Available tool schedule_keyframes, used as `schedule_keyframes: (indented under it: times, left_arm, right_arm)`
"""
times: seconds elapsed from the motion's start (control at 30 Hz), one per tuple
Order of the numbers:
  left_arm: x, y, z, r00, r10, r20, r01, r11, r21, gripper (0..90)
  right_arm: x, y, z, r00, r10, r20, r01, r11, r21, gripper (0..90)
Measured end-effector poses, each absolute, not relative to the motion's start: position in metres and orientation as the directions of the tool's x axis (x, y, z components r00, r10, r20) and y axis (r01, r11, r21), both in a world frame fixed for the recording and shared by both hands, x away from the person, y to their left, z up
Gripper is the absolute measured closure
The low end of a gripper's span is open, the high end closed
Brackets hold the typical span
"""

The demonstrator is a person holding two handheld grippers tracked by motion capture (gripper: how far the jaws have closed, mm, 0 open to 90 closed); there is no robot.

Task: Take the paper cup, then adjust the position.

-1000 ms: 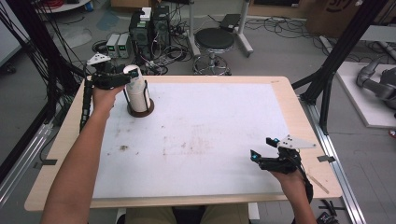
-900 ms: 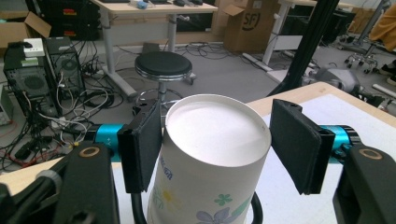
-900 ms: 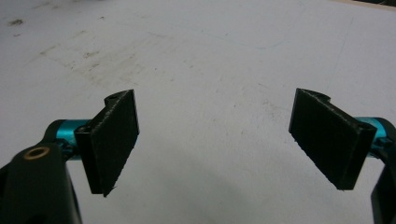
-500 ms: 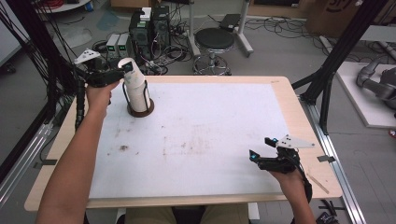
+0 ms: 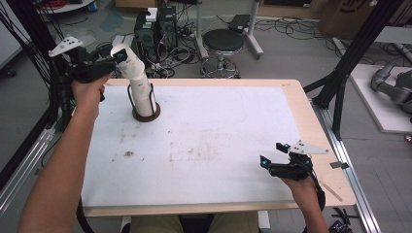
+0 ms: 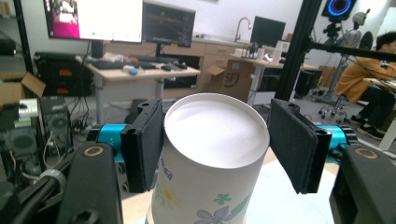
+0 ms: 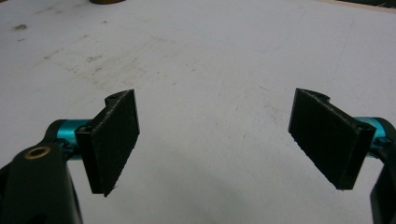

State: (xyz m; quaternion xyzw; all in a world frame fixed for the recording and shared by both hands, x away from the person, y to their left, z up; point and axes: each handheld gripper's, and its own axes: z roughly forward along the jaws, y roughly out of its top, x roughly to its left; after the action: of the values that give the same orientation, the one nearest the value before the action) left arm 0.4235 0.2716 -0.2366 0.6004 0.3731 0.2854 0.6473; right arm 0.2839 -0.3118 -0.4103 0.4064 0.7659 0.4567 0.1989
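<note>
Near right, over the mat's near corner: right gripper, held low in the right hand. Jaws spread wide, nothing between. Same in the right gripper view: two black pads well apart, bare stained mat below and beyond.

Near left of middle: a few brown stains on the mat. All around the mat, the wooden rim of the table.

Far left on the mat: a dark ring holder with wire uprights, a stack of paper cups standing in it. On top, the cup, tilted to the left, raised above the uprights, lower end touching the stack's top.

At the cup's upper end: left gripper, gripped by the left hand, past the table's far left corner and well above it. Jaws pinching the cup just under its closed white top. In the left gripper view, cup squarely between the pads, left pad pressed flat on its wall, right pad at its edge; flower print lower on the wall.

Farther off, on the floor behind the table: computers with tangled cables and a black stool. Far across the room, in the left gripper view: monitors on a desk, and a seated person at the far right.
</note>
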Motion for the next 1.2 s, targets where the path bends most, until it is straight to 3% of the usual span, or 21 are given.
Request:
schedule_keyframes:
  times: [0.23, 0.47, 1.2]
  left_arm:
    - [0.392, 0.278, -0.230, 0.594, 0.793, -0.135, 0.057, 0.126, 0.990, 37.1]
    - [0.355, 0.289, -0.248, 0.636, 0.758, -0.144, 0.078, 0.123, 0.989, 37.1]
    - [0.316, 0.249, -0.310, 0.772, 0.625, -0.111, 0.115, 0.034, 0.993, 37.0]
  right_arm:
    - [0.282, -0.311, -0.409, -0.596, 0.800, 0.066, 0.436, 0.254, 0.863, 16.4]
    - [0.282, -0.312, -0.406, -0.599, 0.798, 0.061, 0.428, 0.255, 0.867, 16.4]
    - [0.284, -0.300, -0.403, -0.624, 0.780, 0.055, 0.414, 0.270, 0.869, 16.4]
